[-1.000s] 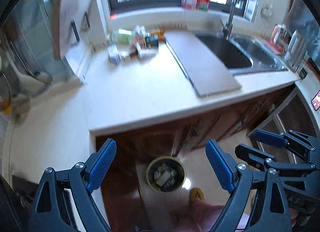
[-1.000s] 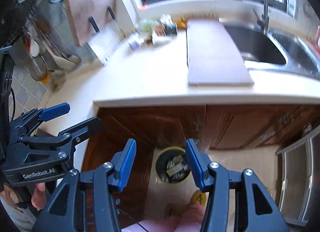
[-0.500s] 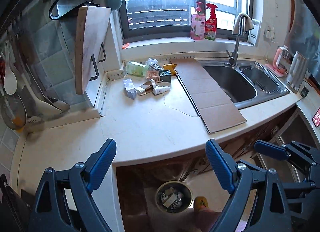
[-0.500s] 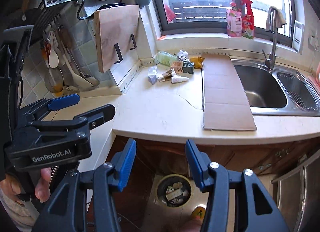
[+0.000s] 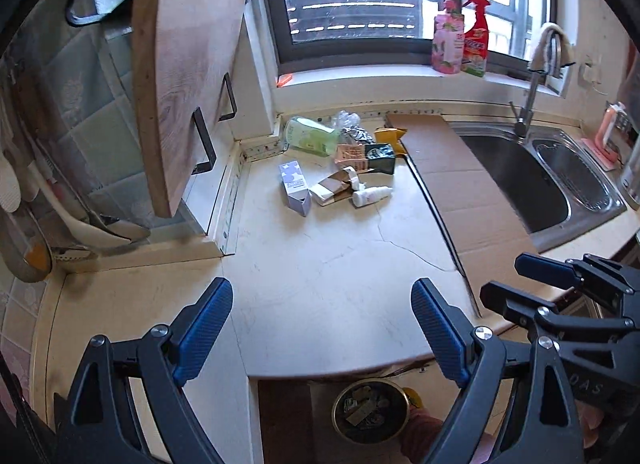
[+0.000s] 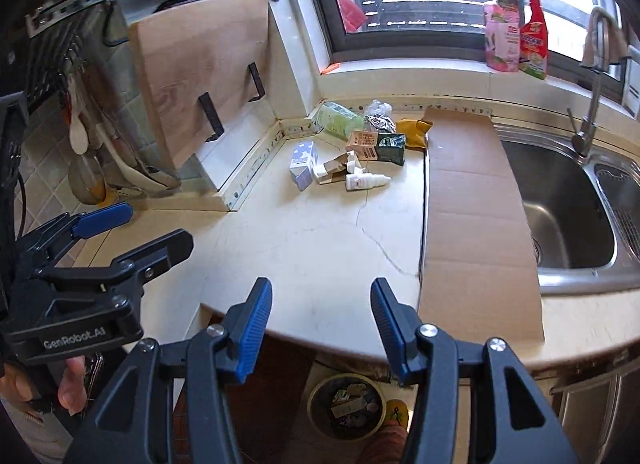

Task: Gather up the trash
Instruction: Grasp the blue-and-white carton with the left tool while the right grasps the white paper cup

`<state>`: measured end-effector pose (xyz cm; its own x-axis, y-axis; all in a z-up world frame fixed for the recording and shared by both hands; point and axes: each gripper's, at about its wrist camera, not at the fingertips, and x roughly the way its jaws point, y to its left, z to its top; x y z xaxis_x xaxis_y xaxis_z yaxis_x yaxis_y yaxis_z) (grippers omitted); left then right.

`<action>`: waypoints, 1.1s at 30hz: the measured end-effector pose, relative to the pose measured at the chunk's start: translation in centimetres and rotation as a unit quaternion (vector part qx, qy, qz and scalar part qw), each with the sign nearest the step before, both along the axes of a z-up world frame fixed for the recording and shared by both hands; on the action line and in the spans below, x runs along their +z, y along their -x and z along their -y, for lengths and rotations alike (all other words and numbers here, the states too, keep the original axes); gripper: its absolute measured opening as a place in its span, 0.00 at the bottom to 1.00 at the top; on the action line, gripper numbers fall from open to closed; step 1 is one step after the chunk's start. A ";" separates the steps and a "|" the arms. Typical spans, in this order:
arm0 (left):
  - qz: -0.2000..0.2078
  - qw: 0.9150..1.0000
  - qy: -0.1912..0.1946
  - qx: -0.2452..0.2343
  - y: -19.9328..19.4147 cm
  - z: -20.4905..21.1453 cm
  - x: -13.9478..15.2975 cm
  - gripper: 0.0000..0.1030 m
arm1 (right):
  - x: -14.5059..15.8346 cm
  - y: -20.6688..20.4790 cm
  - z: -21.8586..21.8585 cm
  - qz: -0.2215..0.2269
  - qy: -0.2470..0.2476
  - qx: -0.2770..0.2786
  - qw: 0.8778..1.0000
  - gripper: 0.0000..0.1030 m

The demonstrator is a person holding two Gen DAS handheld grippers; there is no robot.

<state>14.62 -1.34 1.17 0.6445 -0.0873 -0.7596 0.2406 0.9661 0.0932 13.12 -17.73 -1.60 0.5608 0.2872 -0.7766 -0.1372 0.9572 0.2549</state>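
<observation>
A pile of trash lies at the back of the cream counter (image 5: 320,264): a small purple-white box (image 5: 295,187), a brown torn carton (image 5: 334,187), a white dropper bottle (image 5: 370,195), a green-black packet (image 5: 378,153), a pale green pouch (image 5: 312,135) and a yellow wrapper (image 5: 390,135). The same pile shows in the right wrist view, with the purple-white box (image 6: 304,165) and the dropper bottle (image 6: 366,181). My left gripper (image 5: 322,306) is open and empty above the counter's front. My right gripper (image 6: 322,304) is open and empty over the counter's edge. A round bin (image 5: 370,410) with trash in it stands on the floor below.
A flat cardboard sheet (image 5: 464,191) lies beside the steel sink (image 5: 516,183). A wooden cutting board (image 5: 180,83) hangs at the left above a raised ledge. Spray bottles (image 5: 460,35) stand on the windowsill. Ladles hang on the left wall.
Both grippers have risen and moved forward from looking down at the bin and cabinet to over the counter. The trash pile is nearer. Both stay open.
</observation>
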 end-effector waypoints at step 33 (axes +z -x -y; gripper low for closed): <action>-0.161 0.978 0.057 0.123 -29.1 0.2 -14.0 0.74 | -14.1 -30.3 -1.0 -0.136 -0.054 0.119 0.982 0.25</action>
